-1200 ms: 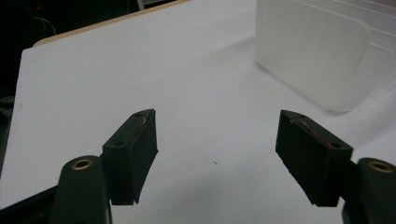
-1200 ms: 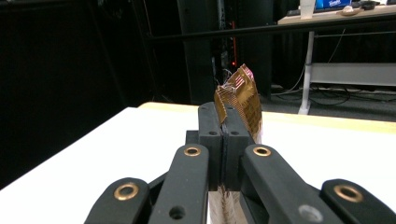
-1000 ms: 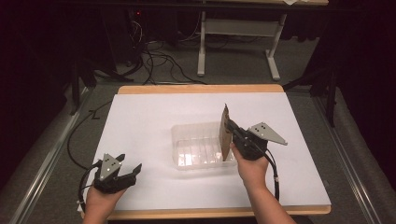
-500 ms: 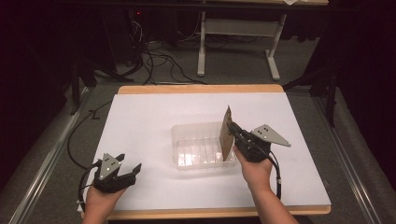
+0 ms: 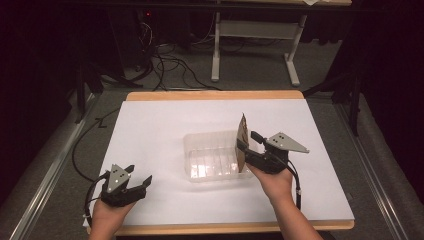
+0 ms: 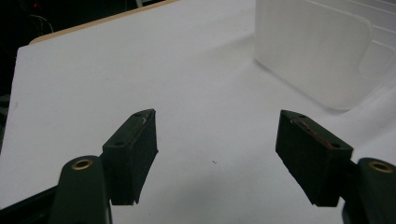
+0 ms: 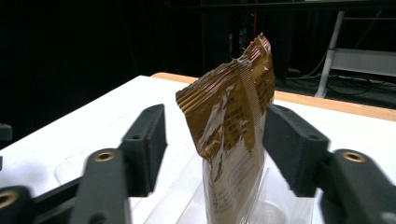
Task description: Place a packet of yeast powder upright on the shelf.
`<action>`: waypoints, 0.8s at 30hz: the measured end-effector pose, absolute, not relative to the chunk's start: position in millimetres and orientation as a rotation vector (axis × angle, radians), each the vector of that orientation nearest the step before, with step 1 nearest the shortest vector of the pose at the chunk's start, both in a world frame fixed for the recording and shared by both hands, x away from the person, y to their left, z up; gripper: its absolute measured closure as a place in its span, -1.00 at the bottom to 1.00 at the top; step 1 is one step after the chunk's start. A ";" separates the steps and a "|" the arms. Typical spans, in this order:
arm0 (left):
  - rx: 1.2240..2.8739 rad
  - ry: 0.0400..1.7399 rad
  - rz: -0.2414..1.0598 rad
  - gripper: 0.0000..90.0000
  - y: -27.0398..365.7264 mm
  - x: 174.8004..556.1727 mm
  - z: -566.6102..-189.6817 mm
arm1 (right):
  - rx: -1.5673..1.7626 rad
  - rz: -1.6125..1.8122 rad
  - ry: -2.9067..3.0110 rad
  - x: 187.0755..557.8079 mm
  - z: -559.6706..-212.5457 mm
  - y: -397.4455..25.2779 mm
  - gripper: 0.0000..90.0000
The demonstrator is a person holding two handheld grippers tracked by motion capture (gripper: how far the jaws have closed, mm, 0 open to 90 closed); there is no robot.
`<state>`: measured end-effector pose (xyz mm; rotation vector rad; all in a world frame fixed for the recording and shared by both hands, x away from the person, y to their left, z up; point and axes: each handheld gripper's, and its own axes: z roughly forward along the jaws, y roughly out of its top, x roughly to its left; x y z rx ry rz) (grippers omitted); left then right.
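A gold-brown snack packet (image 5: 242, 136) stands upright in the right end of a clear plastic container (image 5: 210, 159) at the middle of the white table. My right gripper (image 5: 246, 150) is at the container's right end. In the right gripper view the packet (image 7: 233, 135) rises between the jaws of my right gripper (image 7: 215, 126), which is open: the packet is close to the right-hand jaw and a gap shows on the other side. My left gripper (image 5: 140, 174) rests open near the table's front left with nothing between its fingers (image 6: 133, 149), and the container (image 6: 317, 51) lies beyond it.
The white sheet (image 5: 165, 125) covers a wooden table top whose front edge (image 5: 225, 229) runs just before both hands. Cables (image 5: 170, 70) and a desk frame (image 5: 255, 45) are on the dark floor beyond the far edge.
My right hand has shifted slightly to the right. The packet stays upright at the container's right end. The left gripper has not moved.
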<state>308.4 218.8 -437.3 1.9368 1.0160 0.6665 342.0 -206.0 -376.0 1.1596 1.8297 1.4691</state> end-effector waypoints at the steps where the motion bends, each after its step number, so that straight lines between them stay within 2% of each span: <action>1: 1.937 1.016 0.666 -0.33 218.9 308.3 -437.4 | 1.153 1.472 1.840 341.7 -376.3 -206.4 -0.27; 5: 1.938 1.017 0.663 -0.33 219.0 308.6 -437.6 | 1.138 1.475 1.847 336.9 -377.1 -209.0 -0.36; 16: 1.943 1.017 0.660 -0.34 218.6 308.5 -438.2 | 1.104 1.473 1.843 308.0 -378.7 -236.4 -0.37; 24: 1.955 1.012 0.659 -0.33 215.0 308.1 -439.5 | 1.171 1.380 1.801 291.6 -388.5 -297.1 -0.35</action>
